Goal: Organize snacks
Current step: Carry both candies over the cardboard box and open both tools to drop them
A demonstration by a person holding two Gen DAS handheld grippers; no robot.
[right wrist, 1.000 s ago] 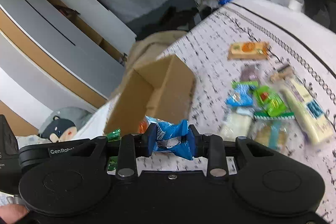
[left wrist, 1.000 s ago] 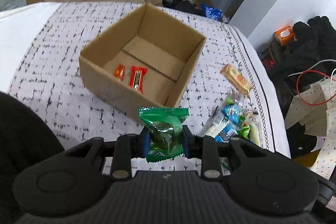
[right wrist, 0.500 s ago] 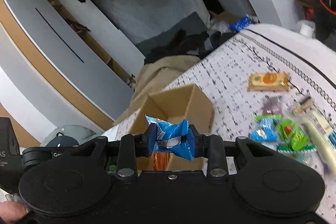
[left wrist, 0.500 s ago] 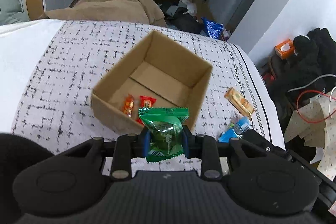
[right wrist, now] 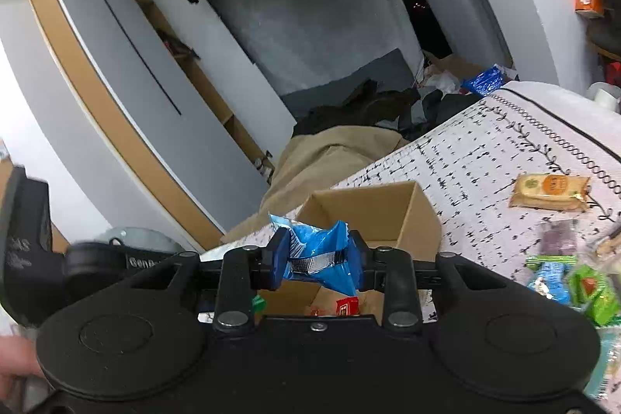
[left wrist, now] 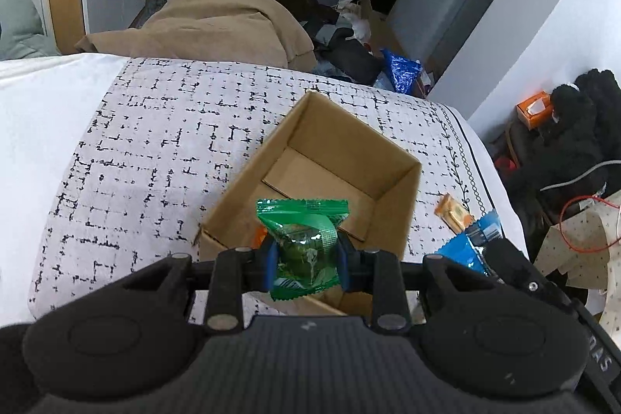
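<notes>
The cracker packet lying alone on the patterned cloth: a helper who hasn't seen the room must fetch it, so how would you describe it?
Find the open cardboard box on the black-and-white patterned cloth. The cracker packet lies flat beyond it, toward the cloth's looped border. It is tan with an orange circle and lies apart from the green and blue snack pile.

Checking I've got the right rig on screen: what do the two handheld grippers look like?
Both are matte black. The left gripper and right gripper each have blue finger pads, silver pivot pins, two round embossed discs and a ribbed centre plate. White lettering marks the left gripper's side body in the right wrist view.
</notes>
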